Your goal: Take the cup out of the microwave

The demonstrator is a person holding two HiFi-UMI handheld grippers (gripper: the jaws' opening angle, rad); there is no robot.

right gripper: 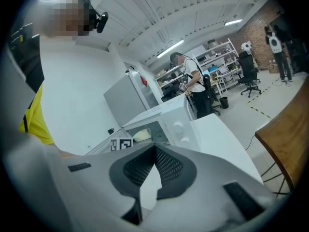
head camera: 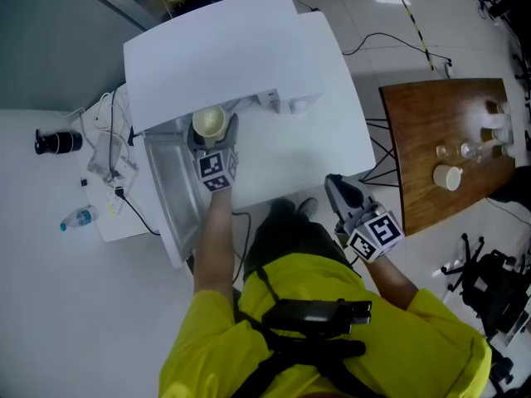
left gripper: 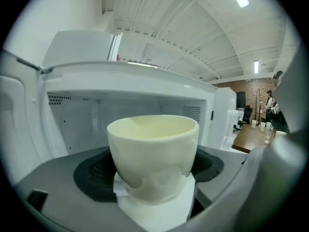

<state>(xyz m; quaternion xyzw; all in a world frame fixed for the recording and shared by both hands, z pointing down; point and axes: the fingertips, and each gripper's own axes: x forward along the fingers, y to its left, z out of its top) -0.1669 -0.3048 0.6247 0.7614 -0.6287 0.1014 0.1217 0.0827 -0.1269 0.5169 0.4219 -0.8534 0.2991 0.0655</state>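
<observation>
Cream cup (left gripper: pixel 152 149), white microwave (head camera: pixel 211 52), grey right gripper (right gripper: pixel 155 146) (black mesh pads (right gripper: pixel 170 166), black-and-white square-marked cube (head camera: pixel 375 235)), brown wood-grain table (head camera: pixel 415 139), yellow shirt (head camera: pixel 207 347).

Microwave (head camera: pixel 224 56) on white table's (head camera: pixel 332 131) left end, door (head camera: pixel 170 197) open. Cream cup (head camera: pixel 209 123) at the cavity mouth, between left gripper's (head camera: pixel 216 143) jaws. Right gripper (head camera: pixel 340 189) off the table's near edge, holding nothing. 1 white mug (head camera: pixel 448 177) on wooden table (head camera: pixel 419 139), toward its near edge.
</observation>
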